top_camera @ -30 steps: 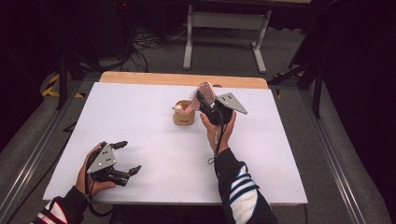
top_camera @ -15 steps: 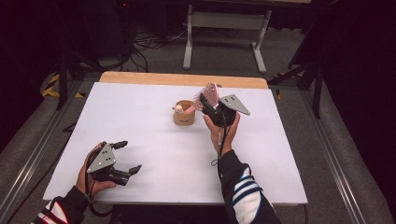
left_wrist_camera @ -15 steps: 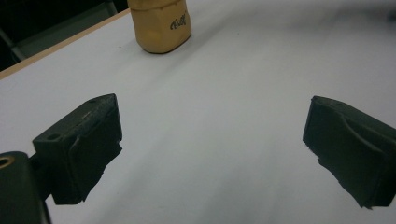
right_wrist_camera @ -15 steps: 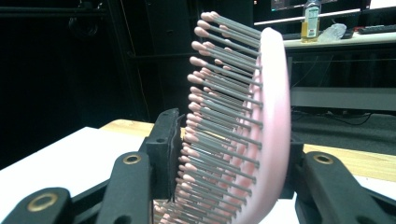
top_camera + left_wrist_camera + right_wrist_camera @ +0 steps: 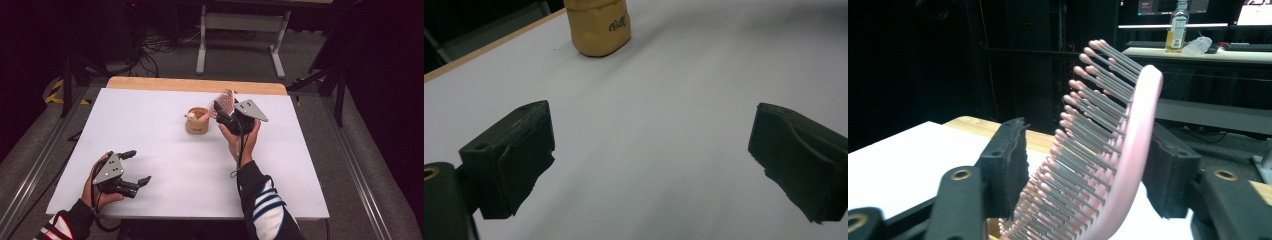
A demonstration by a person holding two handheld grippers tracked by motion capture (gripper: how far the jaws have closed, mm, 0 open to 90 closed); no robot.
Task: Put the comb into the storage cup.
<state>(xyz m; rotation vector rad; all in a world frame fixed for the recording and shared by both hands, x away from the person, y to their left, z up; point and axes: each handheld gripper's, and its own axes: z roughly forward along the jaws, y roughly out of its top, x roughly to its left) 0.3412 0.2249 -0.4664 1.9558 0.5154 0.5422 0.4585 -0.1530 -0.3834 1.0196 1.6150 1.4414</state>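
A pink hairbrush (image 5: 227, 99) stands with its handle down in a tan cup (image 5: 196, 122) at the table's far middle. My right gripper (image 5: 223, 108) is around the brush head. Its jaws have just been opening. In the right gripper view the brush (image 5: 1120, 150) leans between the pads, its back against the right-hand pad (image 5: 1168, 172) and its bristles free of the other, so nothing is pinched. My left gripper (image 5: 140, 166) rests near the front left edge, open and empty (image 5: 651, 150), and points toward the cup (image 5: 599, 25).
The white tabletop (image 5: 150, 125) ends in a wooden strip (image 5: 150, 83) along its far edge. A pale knob-ended item (image 5: 190, 117) also sticks out of the cup. Beyond the table are a grey stand (image 5: 240, 30) and cables on the floor.
The right gripper's jaws have spread apart around the brush head, which was pinched before. The right hand has shifted only slightly. The left hand and gripper have stayed put.
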